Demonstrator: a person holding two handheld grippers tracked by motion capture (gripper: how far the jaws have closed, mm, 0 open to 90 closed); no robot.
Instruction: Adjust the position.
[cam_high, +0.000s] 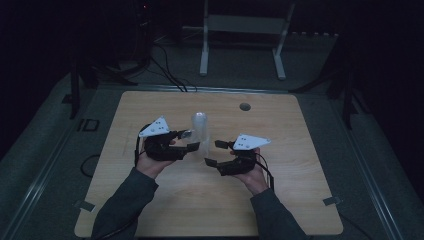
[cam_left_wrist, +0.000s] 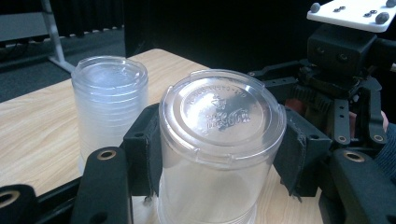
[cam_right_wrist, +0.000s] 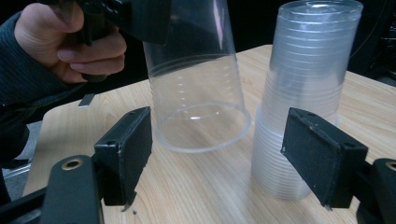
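Pinching cup (cam_left_wrist: 219, 140) in left gripper (cam_high: 187, 140); right gripper (cam_high: 216, 153) spread; overtight squeeze likely cracking cup, toppling stack (cam_right_wrist: 303, 93).

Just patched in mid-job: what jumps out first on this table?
A clear plastic cup, upside down, clamped between the left gripper pads and lifted off the wooden table near its middle. Right beside it stands a tall stack of clear cups, also upside down. The right gripper waits open just short of both, facing them.
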